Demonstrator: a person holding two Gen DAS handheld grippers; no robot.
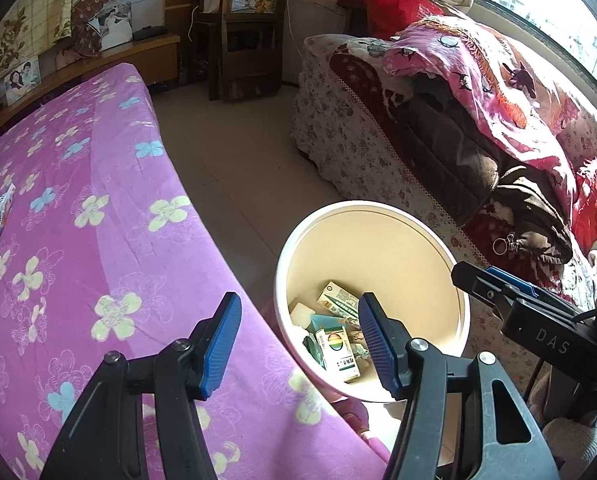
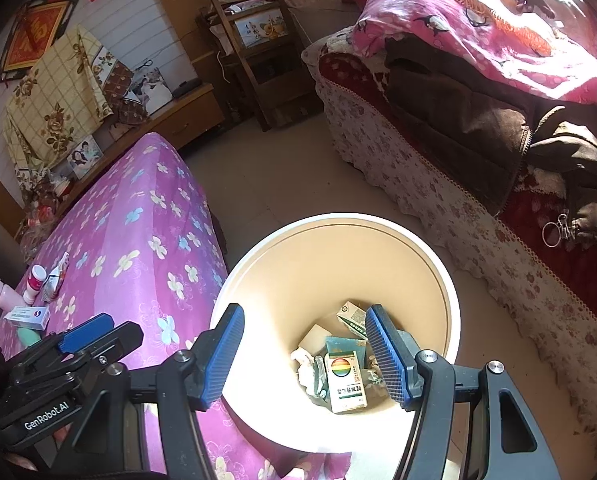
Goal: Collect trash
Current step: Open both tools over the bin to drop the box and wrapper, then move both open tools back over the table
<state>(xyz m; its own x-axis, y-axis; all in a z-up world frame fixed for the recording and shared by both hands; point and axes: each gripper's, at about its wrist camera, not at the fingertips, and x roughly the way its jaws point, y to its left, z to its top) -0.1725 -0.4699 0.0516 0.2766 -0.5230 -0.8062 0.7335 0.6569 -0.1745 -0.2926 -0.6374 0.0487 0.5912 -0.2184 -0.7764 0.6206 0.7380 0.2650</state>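
While over the bin point(image 2: 338, 240), hung with both sets of jaws released, nothing between them.
Right gripper point(image 2: 304, 354) above boxes point(image 2: 344, 380) lying in bin beside bed point(image 1: 98, 240); left gripper point(image 1: 298, 344) at bin's edge; more trash point(image 2: 26, 316) on bed.

Bright daylight from the window point(image 1: 538, 12) glares on the sofa point(image 2: 498, 40); fisheye edges bend and darken.

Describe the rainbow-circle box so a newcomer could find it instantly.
Start at the round white bin on the floor beside the purple flowered bed. Look at the trash on its bottom: the box lies face up, the only one with a rainbow-striped circle above green lettering.
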